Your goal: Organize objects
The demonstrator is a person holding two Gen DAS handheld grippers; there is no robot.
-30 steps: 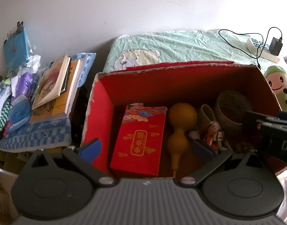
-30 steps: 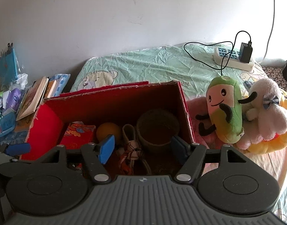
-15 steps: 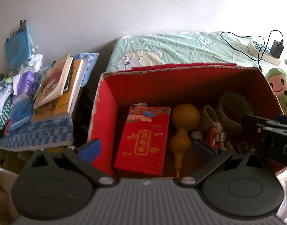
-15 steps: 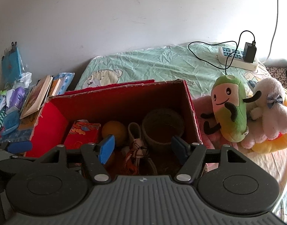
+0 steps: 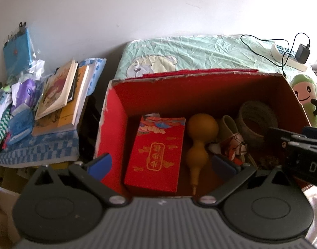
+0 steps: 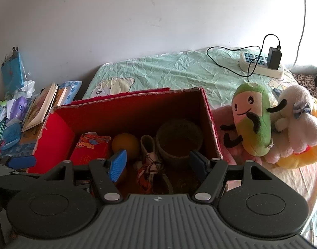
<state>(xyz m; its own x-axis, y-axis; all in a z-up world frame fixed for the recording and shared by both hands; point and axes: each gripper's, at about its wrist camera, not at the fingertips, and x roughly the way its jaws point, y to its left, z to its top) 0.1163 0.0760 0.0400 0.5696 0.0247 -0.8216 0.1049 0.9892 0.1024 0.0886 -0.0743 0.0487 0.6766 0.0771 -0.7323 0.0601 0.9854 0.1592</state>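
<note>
Both hand-held grippers, left [image 5: 160, 166] and right [image 6: 158, 164], hang wide open and empty over the red box [image 6: 137, 105], so I'd swing my right toward the green plush [image 6: 251, 124] lying on the bed [image 6: 179, 70] beside it and pinch its belly squarely.

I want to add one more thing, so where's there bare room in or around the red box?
Bare room: the green sheet behind the red box. Inside, packet, gourd and woven pot crowd the floor. The book pile is full.
</note>
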